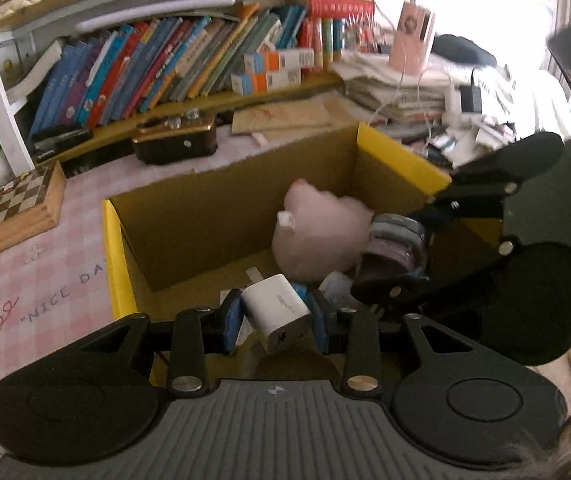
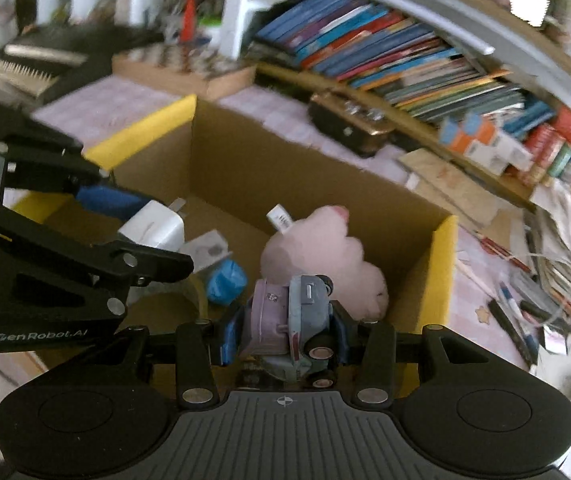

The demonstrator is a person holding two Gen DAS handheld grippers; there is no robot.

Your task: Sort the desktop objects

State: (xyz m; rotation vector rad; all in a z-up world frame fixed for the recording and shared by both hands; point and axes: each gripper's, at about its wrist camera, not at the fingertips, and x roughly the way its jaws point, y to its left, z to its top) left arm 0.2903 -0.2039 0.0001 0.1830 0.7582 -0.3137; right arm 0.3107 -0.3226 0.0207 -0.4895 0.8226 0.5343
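An open cardboard box (image 1: 213, 216) with yellow flaps stands on the pink desk mat; it also shows in the right wrist view (image 2: 245, 168). My left gripper (image 1: 277, 316) is shut on a white USB charger (image 1: 275, 312) and holds it over the box's near side. My right gripper (image 2: 285, 336) is shut on a purple and grey toy car (image 2: 289, 324) over the box; the car also shows in the left wrist view (image 1: 393, 248). Inside the box lie a pink plush toy (image 1: 317, 236) (image 2: 325, 256), a blue object (image 2: 225, 280) and a white packet (image 2: 205, 250).
A shelf of leaning books (image 1: 145, 68) runs behind the box. A dark case (image 1: 175, 140) and a chessboard (image 1: 9, 204) lie on the mat (image 1: 25, 288). Stacked papers and cables (image 1: 405, 88) fill the right. Pens (image 2: 513, 312) lie beside the box.
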